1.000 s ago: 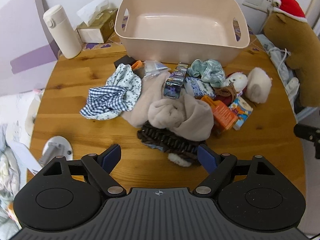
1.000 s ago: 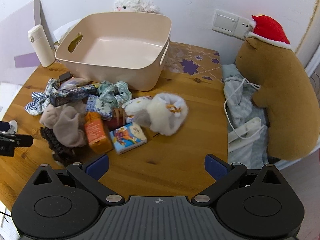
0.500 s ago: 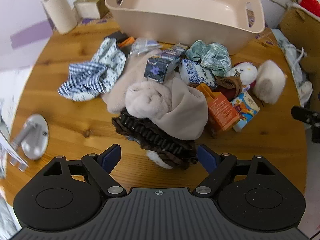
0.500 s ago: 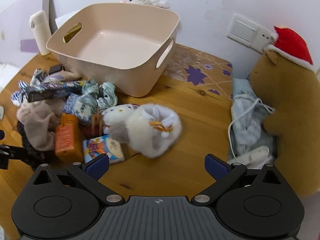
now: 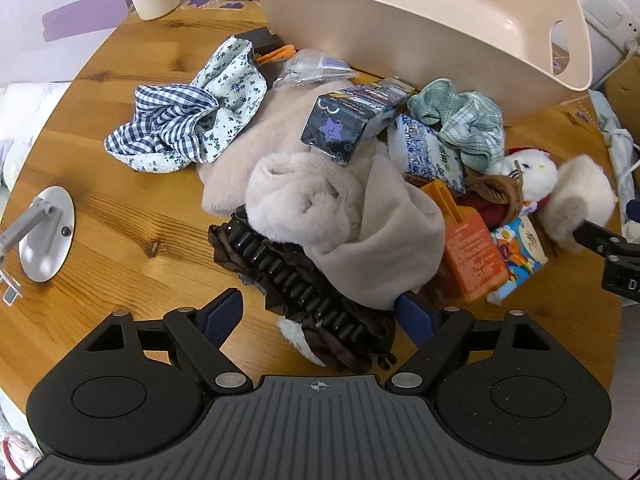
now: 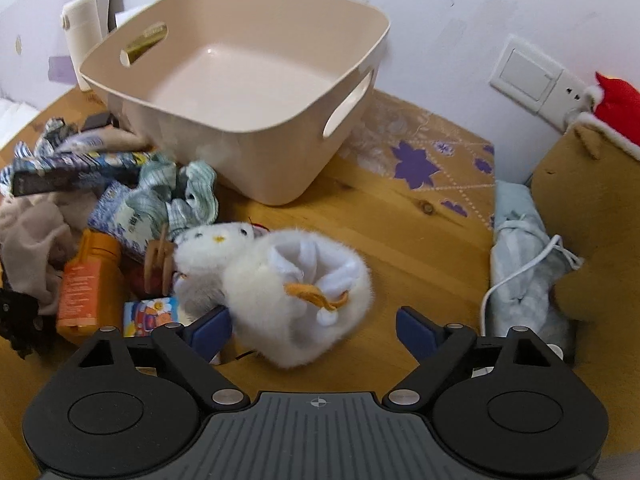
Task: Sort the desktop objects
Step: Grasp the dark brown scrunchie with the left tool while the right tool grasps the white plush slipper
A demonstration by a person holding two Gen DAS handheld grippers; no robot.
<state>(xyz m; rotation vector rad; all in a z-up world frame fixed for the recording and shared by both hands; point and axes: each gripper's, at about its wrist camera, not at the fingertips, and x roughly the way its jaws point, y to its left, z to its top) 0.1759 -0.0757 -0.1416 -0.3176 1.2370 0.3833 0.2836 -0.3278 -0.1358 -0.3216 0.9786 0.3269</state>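
A pile of small things lies on the wooden table in front of an empty beige basket (image 5: 440, 20). My left gripper (image 5: 318, 314) hangs open over the pile's near edge. A dark brown hair clip (image 5: 304, 288) with brown fabric lies between its fingers, under a beige fluffy cloth (image 5: 320, 208). The left pad stands apart from the clip. My right gripper (image 6: 314, 328) has its jaws closing around a white fluffy pouch (image 6: 296, 292) with an orange cord. Its right pad is still clear of the fur. Behind the pouch lies a white cat plush (image 6: 212, 240).
The pile also holds a dark star-printed box (image 5: 340, 128), a checked scrunchie (image 5: 180, 128), a green scrunchie (image 5: 460, 120) and an orange box (image 5: 472, 256). A metal stand (image 5: 44, 232) sits at the table's left. A brown plush (image 6: 592, 208) and a white cable (image 6: 524, 264) lie right.
Both grippers have come down and closer to the pile. The left now straddles the brown clip, the right straddles the white pouch. The right jaws have narrowed a little.
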